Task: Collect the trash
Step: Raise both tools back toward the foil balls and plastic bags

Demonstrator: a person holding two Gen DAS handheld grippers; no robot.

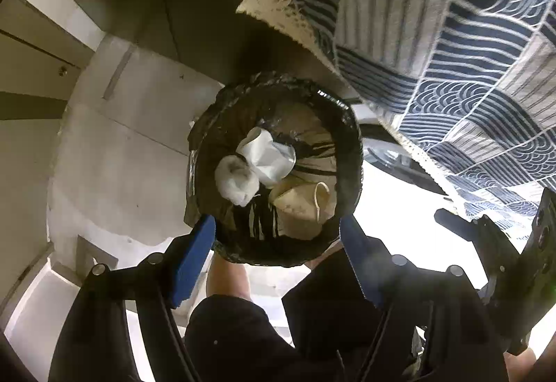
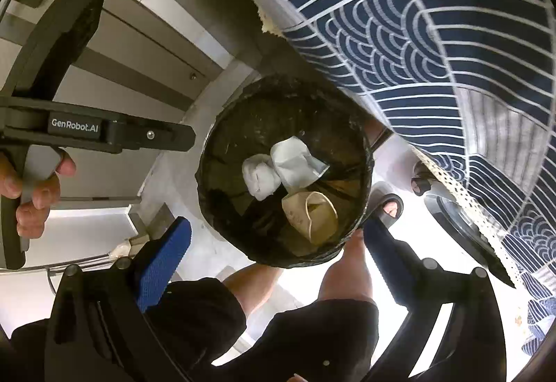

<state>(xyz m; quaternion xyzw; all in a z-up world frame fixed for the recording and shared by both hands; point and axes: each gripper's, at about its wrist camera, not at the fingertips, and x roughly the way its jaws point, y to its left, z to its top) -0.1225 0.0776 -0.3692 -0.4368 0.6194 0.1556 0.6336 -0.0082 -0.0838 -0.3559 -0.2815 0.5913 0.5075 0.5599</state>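
Both my tongs were open and empty above the bin (image 1: 208, 124): left gripper (image 1: 276, 251), right gripper (image 2: 278, 239). Trash sat at the bottom of the black liner: paper cup (image 2: 314, 217), crumpled wrapper (image 2: 295, 161), white wad (image 2: 259, 178). Patterned tablecloth (image 2: 417, 34) hung beside the rim.

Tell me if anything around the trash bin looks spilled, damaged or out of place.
Nothing stands out. The black-lined trash bin stands on the floor beside the patterned tablecloth. A crumpled tissue, white paper and a squashed paper cup lie inside it. Both the left gripper and right gripper are open and empty.
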